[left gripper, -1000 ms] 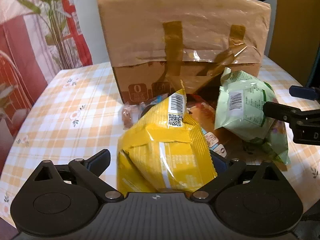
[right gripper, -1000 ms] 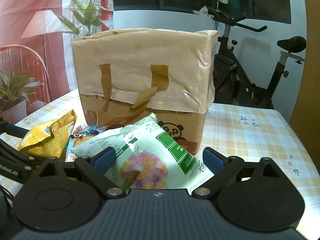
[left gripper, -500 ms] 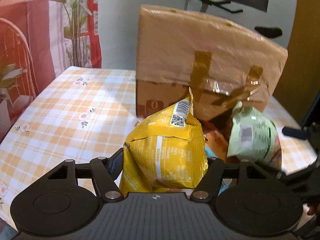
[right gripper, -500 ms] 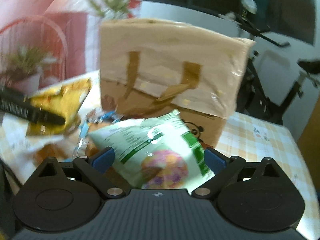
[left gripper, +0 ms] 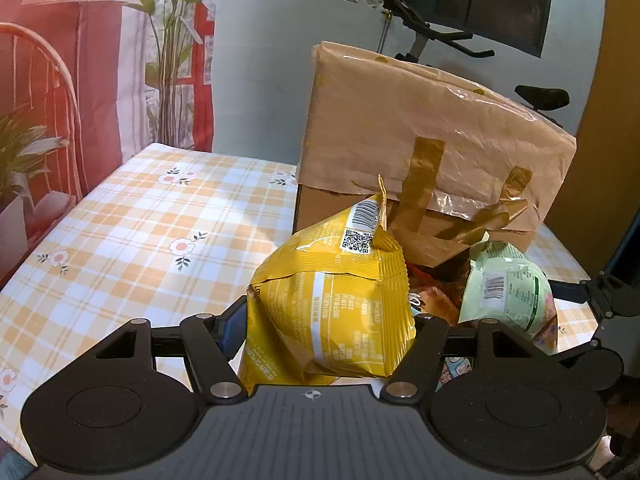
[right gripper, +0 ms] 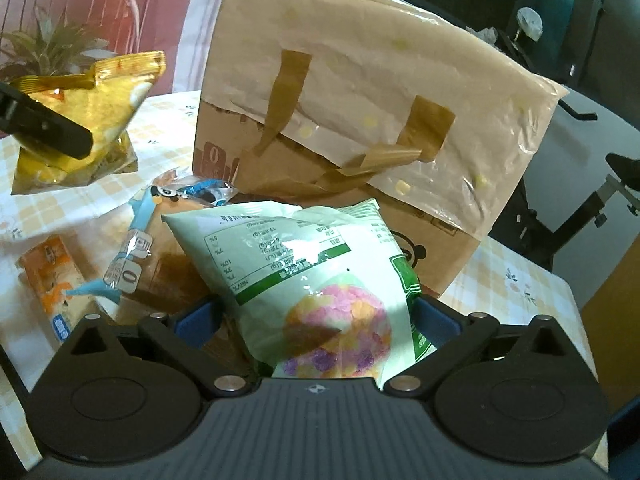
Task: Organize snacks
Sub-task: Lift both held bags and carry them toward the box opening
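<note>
1. The left gripper (left gripper: 328,320) has its jaws clamped on a yellow bag (left gripper: 332,304), which bulges between the pads and hangs clear of the table (left gripper: 140,232), as the right wrist view shows.
2. The right gripper (right gripper: 316,316) has a green bag (right gripper: 320,280) between its jaws, which are opening; the right pad touches the bag's edge, and a small gap shows at the left pad.
3. The green bag rests tilted on the pile of snacks in front of the box (right gripper: 360,120).
4. The box stands on the checked table, wrapped in tan paper with brown tape strips.
5. Beside the green bag lie a blue-trimmed packet (right gripper: 132,248) and an orange packet (right gripper: 52,276), both flat on the table.
6. An exercise bike (left gripper: 440,28) stands behind the box.
</note>
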The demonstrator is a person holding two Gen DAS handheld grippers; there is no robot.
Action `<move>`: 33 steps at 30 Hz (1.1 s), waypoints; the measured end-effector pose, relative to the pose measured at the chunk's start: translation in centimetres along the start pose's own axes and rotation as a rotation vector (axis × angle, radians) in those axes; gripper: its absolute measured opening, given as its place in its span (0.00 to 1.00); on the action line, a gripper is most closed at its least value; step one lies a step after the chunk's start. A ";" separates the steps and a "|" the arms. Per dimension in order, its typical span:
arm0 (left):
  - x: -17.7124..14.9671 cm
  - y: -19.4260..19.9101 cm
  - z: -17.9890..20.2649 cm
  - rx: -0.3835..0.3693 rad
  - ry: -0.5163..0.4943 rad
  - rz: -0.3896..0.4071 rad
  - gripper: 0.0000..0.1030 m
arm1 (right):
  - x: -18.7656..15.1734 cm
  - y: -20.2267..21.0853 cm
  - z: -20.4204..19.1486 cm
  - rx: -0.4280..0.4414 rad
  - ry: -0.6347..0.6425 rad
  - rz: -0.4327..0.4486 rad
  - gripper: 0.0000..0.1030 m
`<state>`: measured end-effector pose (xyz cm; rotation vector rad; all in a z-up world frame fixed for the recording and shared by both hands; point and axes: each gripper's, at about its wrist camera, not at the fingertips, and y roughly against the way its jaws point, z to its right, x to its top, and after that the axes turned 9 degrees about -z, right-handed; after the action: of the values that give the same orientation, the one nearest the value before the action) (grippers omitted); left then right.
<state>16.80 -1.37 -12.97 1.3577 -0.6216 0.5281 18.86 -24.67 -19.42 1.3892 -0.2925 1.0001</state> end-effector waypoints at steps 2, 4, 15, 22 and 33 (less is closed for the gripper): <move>-0.1 0.0 0.0 -0.002 -0.001 -0.002 0.67 | -0.1 0.1 0.0 0.005 -0.007 0.003 0.96; -0.1 0.0 0.0 -0.005 -0.003 0.001 0.67 | -0.1 0.2 0.2 0.011 -0.025 0.006 0.91; -0.3 0.7 -0.2 -0.010 0.006 0.021 0.67 | -0.7 2.0 1.4 0.037 -0.121 0.035 0.80; -0.5 1.4 -0.3 -0.017 0.015 0.042 0.67 | -0.7 3.6 1.4 0.040 -0.144 0.065 0.77; -1.2 3.0 -0.7 -0.020 0.040 0.073 0.67 | -0.2 6.3 0.8 0.034 -0.138 0.130 0.77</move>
<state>13.99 -0.20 -11.74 1.3065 -0.6440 0.6047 14.43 -26.37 -15.11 1.4886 -0.4753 1.0207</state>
